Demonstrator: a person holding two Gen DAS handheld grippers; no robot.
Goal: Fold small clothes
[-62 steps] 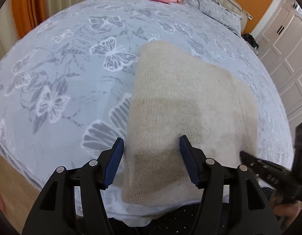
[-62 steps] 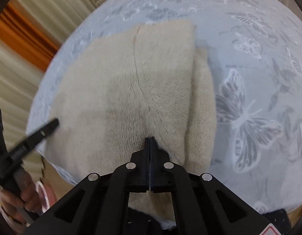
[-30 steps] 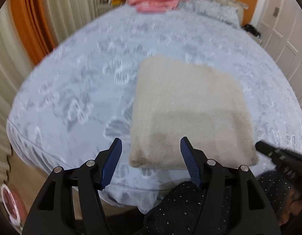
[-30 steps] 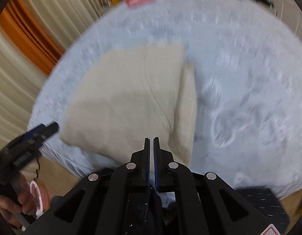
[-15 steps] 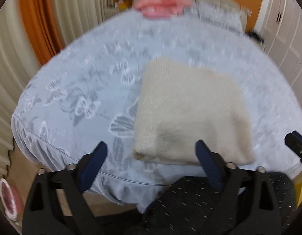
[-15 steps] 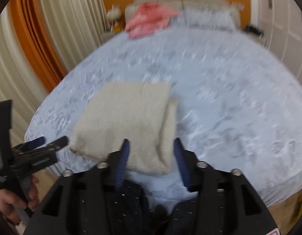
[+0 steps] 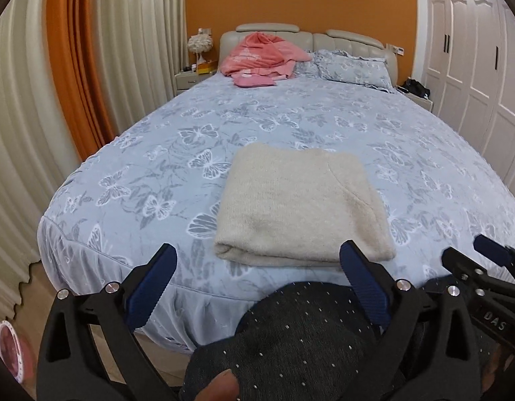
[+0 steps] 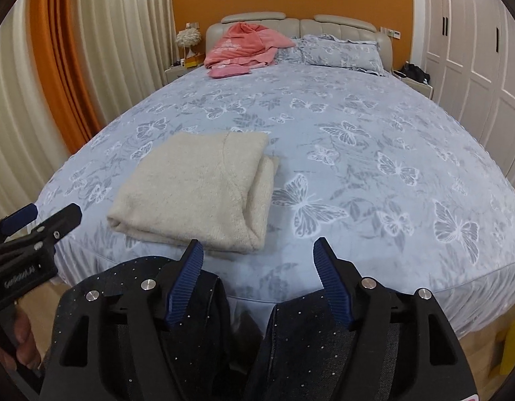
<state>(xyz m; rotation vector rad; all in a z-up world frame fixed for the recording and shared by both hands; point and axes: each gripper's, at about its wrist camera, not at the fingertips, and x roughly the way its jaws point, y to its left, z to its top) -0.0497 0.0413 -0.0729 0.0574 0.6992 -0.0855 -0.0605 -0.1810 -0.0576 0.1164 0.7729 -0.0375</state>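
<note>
I am looking across a bedroom with an orange wall, pale curtains and white wardrobe doors, and a wide bed (image 7: 177, 207) under a grey-blue butterfly cover is filling most of both views. The cream knitted garment (image 7: 300, 207) is lying folded into a neat, thick rectangle near the foot edge of the bed, flat on the cover, with one narrower fold showing along its right side in the right wrist view (image 8: 204, 193).

The left hand-held gripper (image 7: 257, 287) is hovering short of the bed edge with its jaws opening wide and nothing between them. The right hand-held gripper (image 8: 257, 284) is also opening, its pads apart and empty, and it is sitting clear of the garment. Both are hanging above dark speckled trouser legs (image 7: 300, 334).

I am judging that the fold on this piece is finished and that I am in the release step, between items. A pile of pink clothes (image 7: 260, 55) is waiting by the headboard, well apart from the cream one. The next move probably calls for reaching far up the bed to bring one of those down to the working area.
</note>
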